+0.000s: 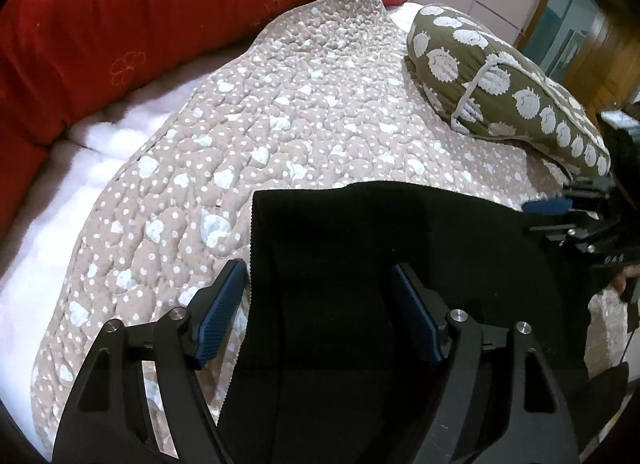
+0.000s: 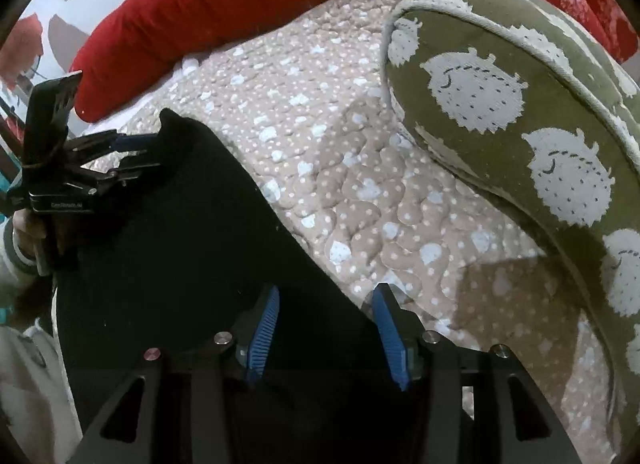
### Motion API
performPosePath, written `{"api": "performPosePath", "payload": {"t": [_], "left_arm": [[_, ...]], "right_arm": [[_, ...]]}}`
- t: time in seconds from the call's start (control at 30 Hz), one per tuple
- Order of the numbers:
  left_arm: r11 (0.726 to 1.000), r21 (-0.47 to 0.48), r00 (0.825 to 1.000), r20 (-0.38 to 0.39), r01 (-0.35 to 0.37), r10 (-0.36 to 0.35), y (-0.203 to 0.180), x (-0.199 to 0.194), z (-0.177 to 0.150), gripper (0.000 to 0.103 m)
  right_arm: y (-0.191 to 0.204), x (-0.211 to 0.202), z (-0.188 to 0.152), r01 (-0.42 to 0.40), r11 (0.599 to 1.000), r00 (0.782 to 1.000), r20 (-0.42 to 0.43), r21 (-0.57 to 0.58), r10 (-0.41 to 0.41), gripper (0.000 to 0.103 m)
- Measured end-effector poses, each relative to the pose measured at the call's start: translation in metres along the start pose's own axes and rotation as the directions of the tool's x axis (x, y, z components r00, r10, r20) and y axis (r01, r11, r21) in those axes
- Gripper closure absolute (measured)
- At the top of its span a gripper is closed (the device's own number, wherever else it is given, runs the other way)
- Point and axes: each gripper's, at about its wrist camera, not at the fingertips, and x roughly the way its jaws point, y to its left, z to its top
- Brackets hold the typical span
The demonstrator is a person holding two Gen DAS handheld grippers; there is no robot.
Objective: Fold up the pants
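Note:
Black pants (image 1: pixel 360 264) lie flat on a beige dotted quilt (image 1: pixel 280 112). My left gripper (image 1: pixel 320 284) is open, its blue pads astride the pants' left edge with cloth between the jaws. My right gripper (image 2: pixel 326 312) is open too, straddling the pants' right edge (image 2: pixel 200 244). In the left wrist view the right gripper (image 1: pixel 560 216) shows at the pants' right side. In the right wrist view the left gripper (image 2: pixel 132 156) shows at the far corner of the pants.
An olive pillow with white hedgehogs (image 1: pixel 500 76) lies right of the pants, close to my right gripper (image 2: pixel 520 124). A red duvet (image 1: pixel 160 16) runs along the far side of the quilt (image 2: pixel 360 184). A white sheet (image 1: pixel 60 204) lies on the left.

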Motion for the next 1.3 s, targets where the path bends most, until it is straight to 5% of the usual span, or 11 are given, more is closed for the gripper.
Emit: {"api": "performPosePath", "payload": {"t": [0.07,0.13,0.37,0.53,0.63,0.73,0.83,0.93,1.07,1.17,1.3], "left_arm": [[1.000,-0.010,1.000,0.004,-0.003,0.003,0.003,-0.005,-0.001,0.026],[0.999,-0.042,0.999,0.024,-0.022,0.023,0.011,-0.020,-0.002,0.026],[0.990,-0.136,0.984,0.169,-0.028,0.051,0.052,-0.104,-0.018,0.026],[0.994,-0.108,0.975,0.218,-0.019,0.042,0.057,-0.149,-0.036,0.026],[0.998,-0.069,0.974,0.226,-0.009,0.025,0.047,-0.164,-0.048,0.026],[0.999,-0.045,0.977,0.215,0.003,0.007,0.038,-0.164,-0.059,0.026],[0.999,-0.041,0.984,0.180,-0.006,0.013,0.036,-0.152,-0.067,0.026],[0.997,-0.070,0.986,0.165,-0.012,0.023,0.042,-0.143,-0.073,0.026],[0.994,-0.111,0.987,0.155,-0.013,0.030,0.057,-0.141,-0.079,0.026],[0.993,-0.110,0.985,0.163,-0.042,0.060,0.067,-0.144,-0.080,0.026],[0.991,-0.122,0.983,0.167,-0.054,0.074,0.081,-0.148,-0.080,0.026]], "right_arm": [[0.011,-0.002,-0.005,0.035,0.999,0.999,0.026,-0.005,-0.035,0.086],[0.026,-0.011,-0.011,0.091,0.996,0.994,0.053,0.002,-0.091,0.097],[0.108,-0.079,-0.066,0.197,0.980,0.962,0.191,0.020,-0.197,0.098],[0.200,-0.111,-0.127,0.206,0.978,0.931,0.300,0.039,-0.208,0.098],[0.250,-0.087,-0.162,0.099,0.992,0.944,0.309,0.074,-0.117,0.098],[0.267,-0.042,-0.184,0.112,0.983,0.967,0.211,0.146,-0.142,0.096],[0.270,-0.055,-0.176,0.001,0.983,0.962,0.267,0.185,-0.052,0.087],[0.275,-0.081,-0.149,-0.056,0.980,0.918,0.397,0.190,-0.025,0.038],[0.255,-0.067,-0.099,-0.030,0.960,0.897,0.431,0.279,-0.097,0.038],[0.229,-0.036,-0.069,0.006,0.937,0.909,0.389,0.349,-0.150,0.041],[0.190,0.001,-0.043,-0.031,0.906,0.934,0.335,0.422,-0.124,0.072]]}}
